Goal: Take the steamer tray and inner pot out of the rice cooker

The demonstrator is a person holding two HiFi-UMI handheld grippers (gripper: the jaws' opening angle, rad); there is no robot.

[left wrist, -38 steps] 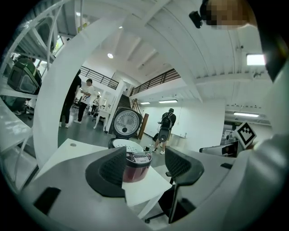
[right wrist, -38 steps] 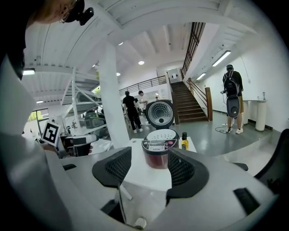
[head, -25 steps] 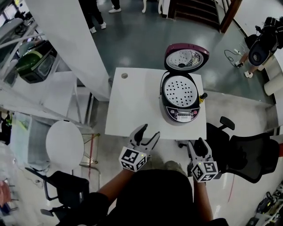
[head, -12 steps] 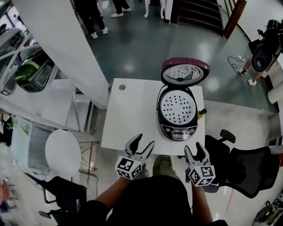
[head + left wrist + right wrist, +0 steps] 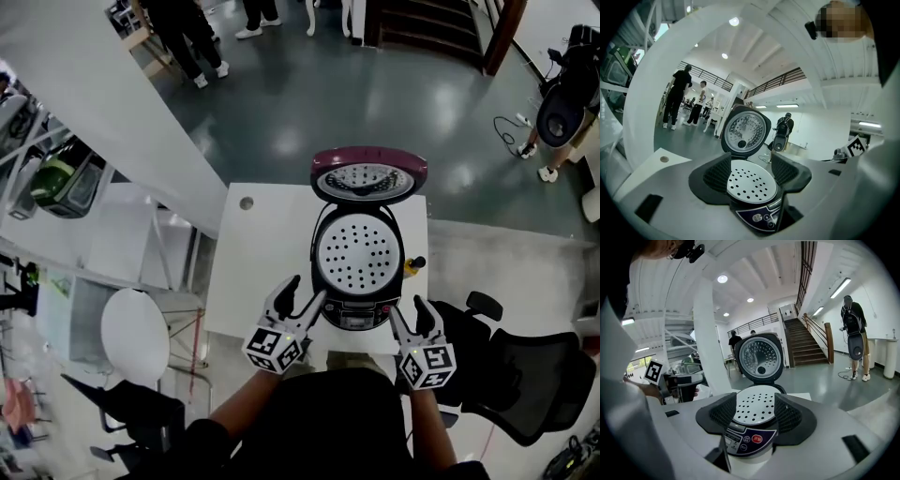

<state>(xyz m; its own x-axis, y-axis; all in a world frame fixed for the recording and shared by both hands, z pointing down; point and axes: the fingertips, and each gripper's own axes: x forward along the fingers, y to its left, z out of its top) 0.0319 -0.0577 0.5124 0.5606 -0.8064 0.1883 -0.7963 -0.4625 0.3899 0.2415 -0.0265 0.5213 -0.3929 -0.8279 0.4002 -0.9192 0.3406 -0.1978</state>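
Observation:
The rice cooker stands on the white table with its maroon lid raised at the back. A white perforated steamer tray fills its mouth and hides the inner pot. My left gripper is open at the cooker's front left, near the table edge. My right gripper is open at its front right. In the left gripper view the steamer tray and lid show between the open gripper. In the right gripper view the tray and control panel lie ahead of the open gripper.
A small yellow and black object sits right of the cooker. A black office chair stands at the right, a round white stool at the left. The table has a cable hole at its far left. People stand on the grey floor beyond.
Both grippers have moved forward from in front of the table to either side of the cooker's front. The cooker now sits nearer and larger in the head view.

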